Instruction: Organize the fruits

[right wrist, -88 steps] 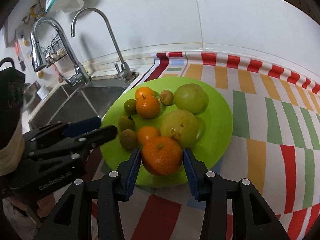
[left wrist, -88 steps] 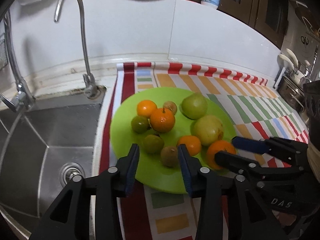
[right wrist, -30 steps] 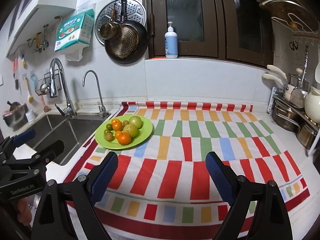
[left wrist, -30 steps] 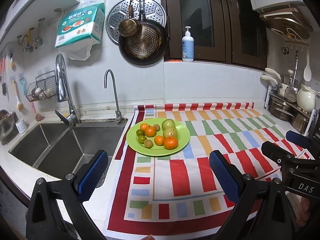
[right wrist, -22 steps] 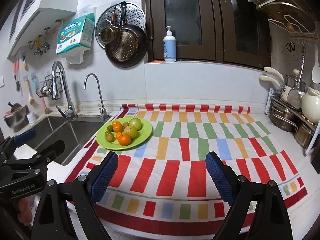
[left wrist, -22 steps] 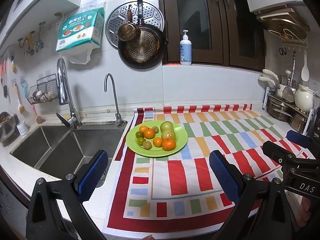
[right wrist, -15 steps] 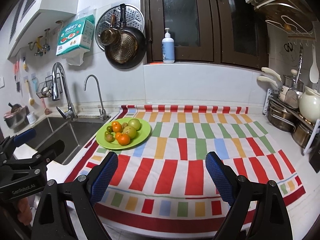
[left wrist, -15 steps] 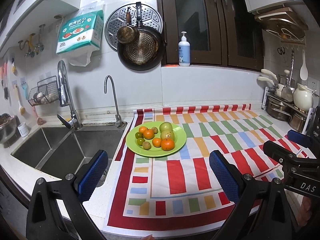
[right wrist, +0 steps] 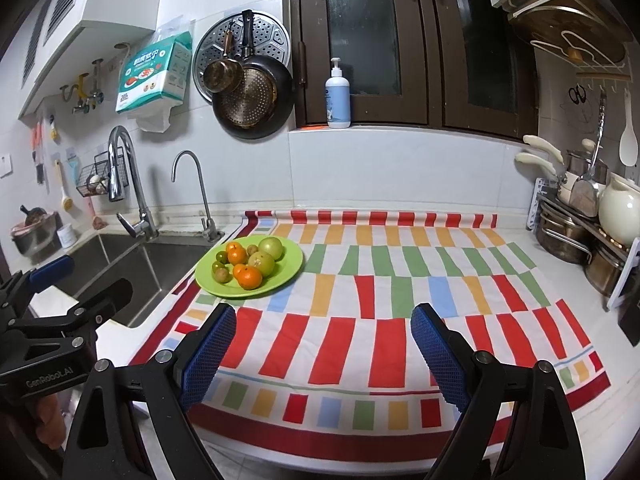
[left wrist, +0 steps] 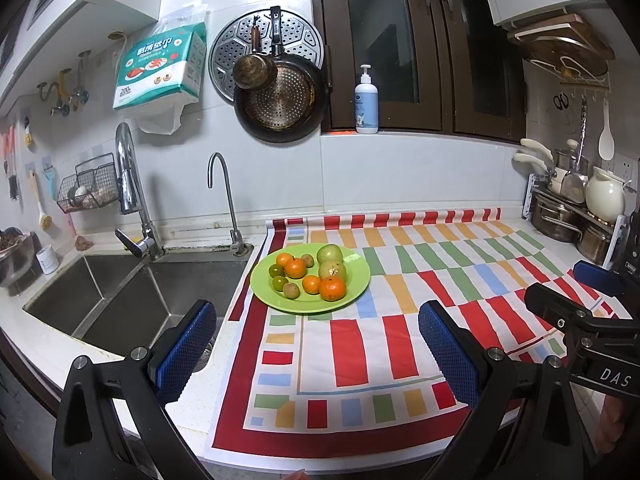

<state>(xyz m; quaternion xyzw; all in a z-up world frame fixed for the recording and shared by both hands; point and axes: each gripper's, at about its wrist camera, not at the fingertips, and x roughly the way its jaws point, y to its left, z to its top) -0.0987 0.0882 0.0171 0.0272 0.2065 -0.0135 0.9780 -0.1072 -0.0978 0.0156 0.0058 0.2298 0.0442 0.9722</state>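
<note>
A green plate (left wrist: 358,280) sits on the striped cloth beside the sink and holds several fruits: oranges (left wrist: 332,289), two pale green pears (left wrist: 332,270) and small green and brown fruits (left wrist: 280,282). The plate also shows in the right wrist view (right wrist: 292,262). My left gripper (left wrist: 316,354) is open and empty, held back at the counter's front edge, well short of the plate. My right gripper (right wrist: 320,350) is open and empty, also back at the front edge, to the right of the plate.
A double steel sink (left wrist: 120,292) with two faucets (left wrist: 132,192) lies left of the plate. Pots and a white kettle (right wrist: 618,210) stand on a rack at the far right. Pans (left wrist: 280,96) hang on the wall. The striped cloth (right wrist: 400,280) covers the counter.
Both grippers have pulled far back from the plate and opened wide. The right gripper let go of the orange, which now lies on the plate. In the last second both drifted slightly further back.
</note>
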